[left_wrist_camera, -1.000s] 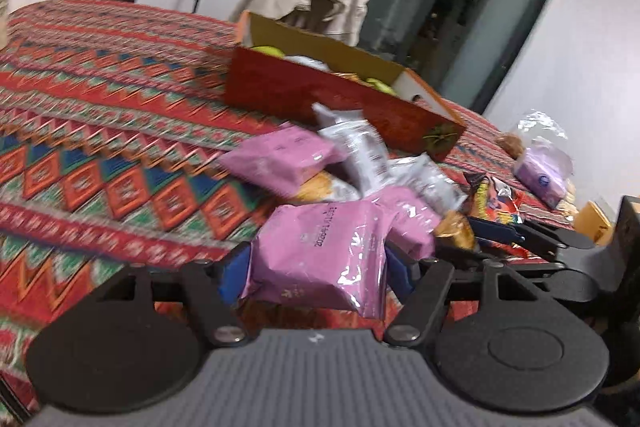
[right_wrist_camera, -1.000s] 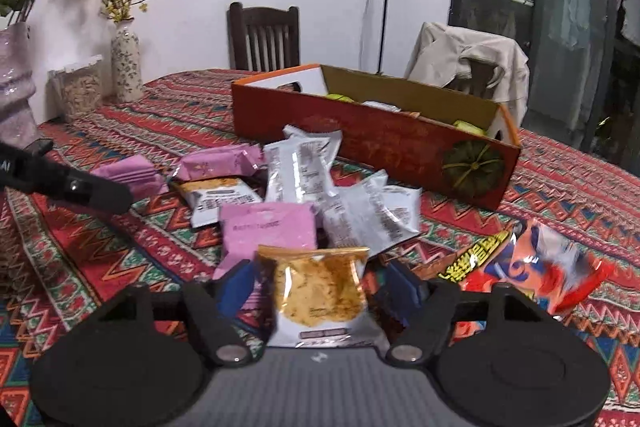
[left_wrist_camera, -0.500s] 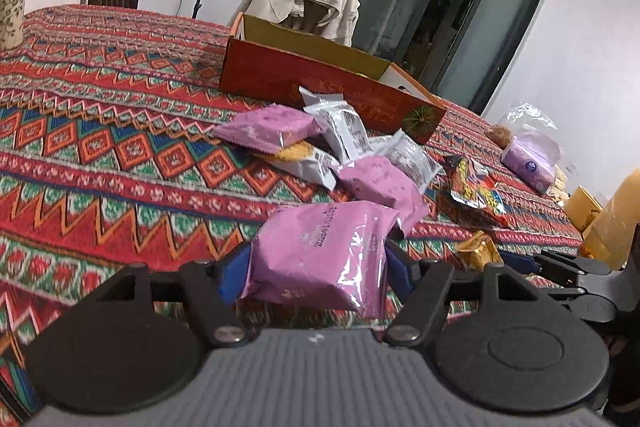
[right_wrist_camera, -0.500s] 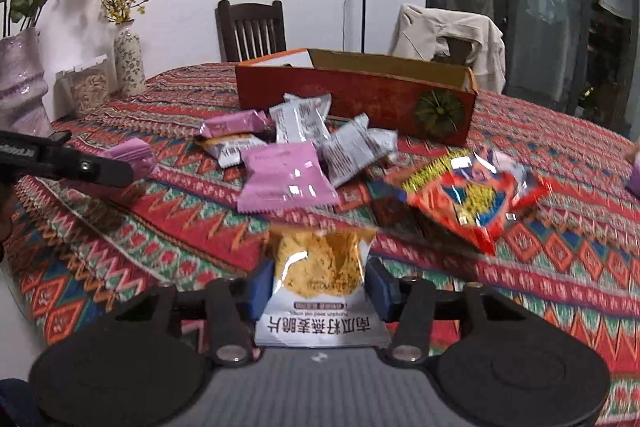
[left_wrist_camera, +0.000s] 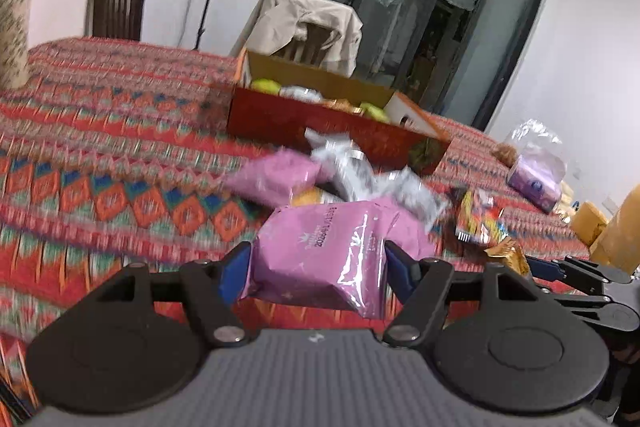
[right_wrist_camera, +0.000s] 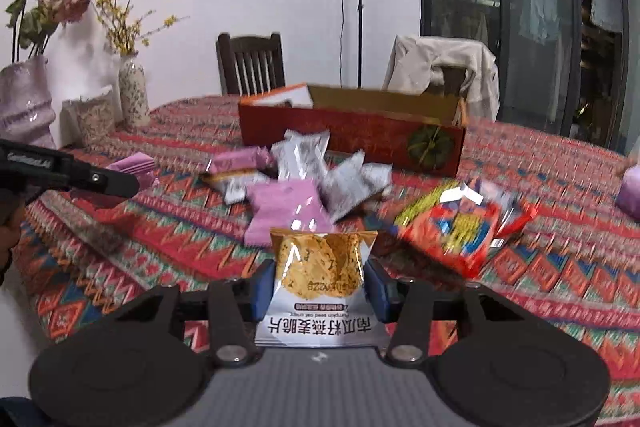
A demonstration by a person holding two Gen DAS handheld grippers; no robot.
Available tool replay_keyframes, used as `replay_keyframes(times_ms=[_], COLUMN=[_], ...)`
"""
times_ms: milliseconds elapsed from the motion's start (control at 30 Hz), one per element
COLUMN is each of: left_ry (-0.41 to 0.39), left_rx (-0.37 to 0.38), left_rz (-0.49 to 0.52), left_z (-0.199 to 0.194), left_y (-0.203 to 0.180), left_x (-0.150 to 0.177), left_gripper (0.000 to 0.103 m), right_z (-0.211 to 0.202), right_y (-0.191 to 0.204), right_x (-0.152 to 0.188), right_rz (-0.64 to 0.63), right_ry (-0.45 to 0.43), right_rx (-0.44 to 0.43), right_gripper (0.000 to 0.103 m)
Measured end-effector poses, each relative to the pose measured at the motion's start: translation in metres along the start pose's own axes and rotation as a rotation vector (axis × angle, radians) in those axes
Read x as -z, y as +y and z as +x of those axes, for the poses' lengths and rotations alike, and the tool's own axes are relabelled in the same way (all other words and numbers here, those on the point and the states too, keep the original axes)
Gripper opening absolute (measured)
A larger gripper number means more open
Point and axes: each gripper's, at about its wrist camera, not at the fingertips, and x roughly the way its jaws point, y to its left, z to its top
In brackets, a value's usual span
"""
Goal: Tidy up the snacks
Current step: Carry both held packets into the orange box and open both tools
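left wrist view: the left gripper (left_wrist_camera: 318, 263) grips a pink snack packet (left_wrist_camera: 326, 251), blue pads pressed on its two short ends, so its long axis runs straight across between the fingers. packet is off the table, above the patterned cloth (left_wrist_camera: 100, 155). ahead and slightly right lies the loose snack pile (left_wrist_camera: 344, 175); just behind that, the red cardboard box (left_wrist_camera: 332, 125), open top, with green fruit and wrappers inside. the box's long side runs away to the right in this view. the right gripper (left_wrist_camera: 528, 263) shows at the right edge, a gold packet in it.

right wrist view: the right gripper's jaws are closing, pads already on the sides of an oat-crisp packet (right_wrist_camera: 322, 275). this packet stands lengthwise along the fingers, printed end toward the camera. red box (right_wrist_camera: 352, 137) sits dead ahead past the pile, long face broadside. a red-orange chip bag (right_wrist_camera: 456, 223) lies to the right on the cloth. left gripper (right_wrist_camera: 120, 183) enters from the left edge.

judgement: both loads look bound for the box, straight ahead of either hand. which hand is nearer i cannot tell.
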Motion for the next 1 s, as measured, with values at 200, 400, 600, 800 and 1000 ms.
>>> replay_keyframes(times_ms=[200, 400, 600, 800, 1000], left_ry=[-0.060, -0.027, 0.068, 0.154, 0.204], left_rx=[0.048, 0.057, -0.024, -0.088, -0.072], left_rz=[0.078, 0.111, 0.140, 0.193, 0.181], left_z=[0.017, 0.085, 0.188, 0.255, 0.268], left_y=[-0.001, -0.011, -0.023, -0.021, -0.008], left_x=[-0.079, -0.156, -0.190, -0.173, -0.165], left_gripper=[0.070, 0.070, 0.070, 0.070, 0.079], right_z=[-0.005, 0.022, 0.111, 0.218, 0.255], right_y=[-0.030, -0.066, -0.109, -0.134, -0.130], right_x=[-0.053, -0.137, -0.205, -0.201, -0.175], right_rz=[-0.023, -0.073, 0.015, 0.060, -0.031], right_ry=[-0.088, -0.145, -0.058, 0.144, 0.211], right_rx=[-0.007, -0.006, -0.052, -0.005, 0.102], right_gripper=[0.047, 0.047, 0.048, 0.048, 0.048])
